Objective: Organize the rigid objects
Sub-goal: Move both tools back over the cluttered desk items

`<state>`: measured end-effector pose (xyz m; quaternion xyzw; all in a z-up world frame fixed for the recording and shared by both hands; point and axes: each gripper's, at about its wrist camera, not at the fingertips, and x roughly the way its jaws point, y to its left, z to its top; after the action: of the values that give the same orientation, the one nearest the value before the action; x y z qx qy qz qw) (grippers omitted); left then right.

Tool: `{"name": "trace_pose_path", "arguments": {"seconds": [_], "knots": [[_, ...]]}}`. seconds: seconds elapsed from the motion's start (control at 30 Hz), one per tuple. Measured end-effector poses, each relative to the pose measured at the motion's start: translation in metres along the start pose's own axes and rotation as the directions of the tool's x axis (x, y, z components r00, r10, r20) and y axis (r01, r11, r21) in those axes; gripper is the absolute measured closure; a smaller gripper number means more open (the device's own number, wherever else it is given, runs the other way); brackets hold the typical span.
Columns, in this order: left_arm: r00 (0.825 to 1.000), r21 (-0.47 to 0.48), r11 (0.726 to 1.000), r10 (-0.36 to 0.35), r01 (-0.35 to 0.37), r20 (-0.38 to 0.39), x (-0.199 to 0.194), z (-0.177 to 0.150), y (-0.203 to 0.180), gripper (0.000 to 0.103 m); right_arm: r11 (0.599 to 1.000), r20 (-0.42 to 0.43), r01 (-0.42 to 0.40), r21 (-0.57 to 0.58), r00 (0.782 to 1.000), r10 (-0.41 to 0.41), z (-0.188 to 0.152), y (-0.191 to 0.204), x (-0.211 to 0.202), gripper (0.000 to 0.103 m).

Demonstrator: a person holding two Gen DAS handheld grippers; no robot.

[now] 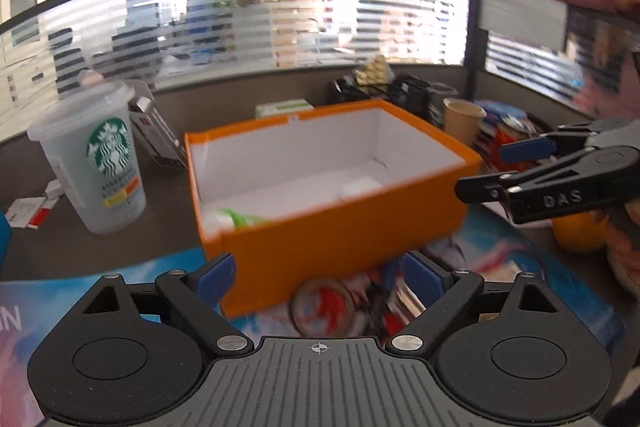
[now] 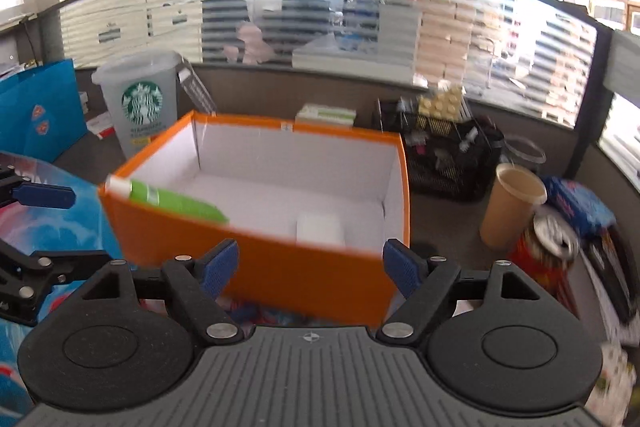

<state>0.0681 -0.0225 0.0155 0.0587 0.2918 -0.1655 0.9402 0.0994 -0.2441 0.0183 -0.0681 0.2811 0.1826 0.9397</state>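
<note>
An orange box [image 1: 340,243] with a white inside stands on the desk, also in the right wrist view [image 2: 304,275]. In it lie a green and white tube [image 2: 176,201] leaning at the near left corner and a small white block [image 2: 320,229]. My left gripper [image 1: 318,277] is open and empty in front of the box, above a round red and white item [image 1: 326,307] on a blue mat. My right gripper [image 2: 312,265] is open and empty at the box's near wall; it also shows in the left wrist view [image 1: 508,167].
A Starbucks cup [image 1: 94,159] stands left of the box. A paper cup [image 2: 510,205], a red can [image 2: 546,251], black wire baskets [image 2: 448,151] and an orange fruit [image 1: 580,233] sit to the right. A blue bag [image 2: 36,115] stands far left. A glass partition lines the back.
</note>
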Motion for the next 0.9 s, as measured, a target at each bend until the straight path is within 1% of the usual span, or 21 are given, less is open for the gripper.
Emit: {"name": "trace_pose_path", "arguments": {"seconds": [0.07, 0.2, 0.27, 0.4, 0.47, 0.57, 0.7, 0.8, 0.9], "knots": [[1.0, 0.016, 1.0, -0.019, 0.019, -0.015, -0.002, -0.013, -0.005, 0.009, 1.0, -0.016, 0.013, 0.005, 1.0, -0.013, -0.014, 0.003, -0.001, 0.026], [0.998, 0.035, 0.998, -0.042, 0.043, -0.036, -0.007, -0.036, -0.012, 0.009, 0.998, -0.039, -0.004, 0.066, 0.999, 0.007, -0.038, 0.002, 0.006, 0.03], [0.997, 0.043, 0.997, -0.064, 0.066, -0.039, -0.011, -0.046, -0.015, 0.009, 0.996, -0.046, -0.005, 0.095, 0.999, 0.009, -0.049, 0.001, 0.01, 0.035], [0.993, 0.07, 0.992, -0.103, 0.107, -0.059, -0.013, -0.059, -0.021, 0.008, 0.994, -0.06, -0.033, 0.101, 0.997, 0.039, -0.068, -0.003, 0.01, 0.036], [0.992, 0.085, 0.99, -0.108, 0.113, -0.07, -0.013, -0.062, -0.024, 0.008, 0.995, -0.064, -0.072, 0.074, 0.995, 0.076, -0.074, -0.005, 0.006, 0.036], [0.988, 0.097, 0.987, -0.124, 0.132, -0.089, -0.009, -0.065, -0.029, 0.008, 0.993, -0.063, -0.115, -0.009, 0.991, 0.114, -0.08, -0.007, -0.001, 0.036], [0.985, 0.122, 0.979, -0.152, 0.162, -0.082, -0.009, -0.067, -0.038, 0.008, 0.98, -0.054, -0.14, -0.141, 0.99, 0.134, -0.084, -0.005, -0.008, 0.035], [0.984, 0.163, 0.971, -0.162, 0.173, -0.08, -0.007, -0.07, -0.046, 0.008, 0.971, -0.057, -0.152, -0.187, 0.988, 0.143, -0.086, -0.006, -0.012, 0.035], [0.982, 0.189, 0.965, -0.165, 0.179, -0.09, -0.004, -0.072, -0.052, 0.008, 0.959, -0.058, -0.185, -0.215, 0.983, 0.176, -0.088, -0.011, -0.017, 0.035]]}}
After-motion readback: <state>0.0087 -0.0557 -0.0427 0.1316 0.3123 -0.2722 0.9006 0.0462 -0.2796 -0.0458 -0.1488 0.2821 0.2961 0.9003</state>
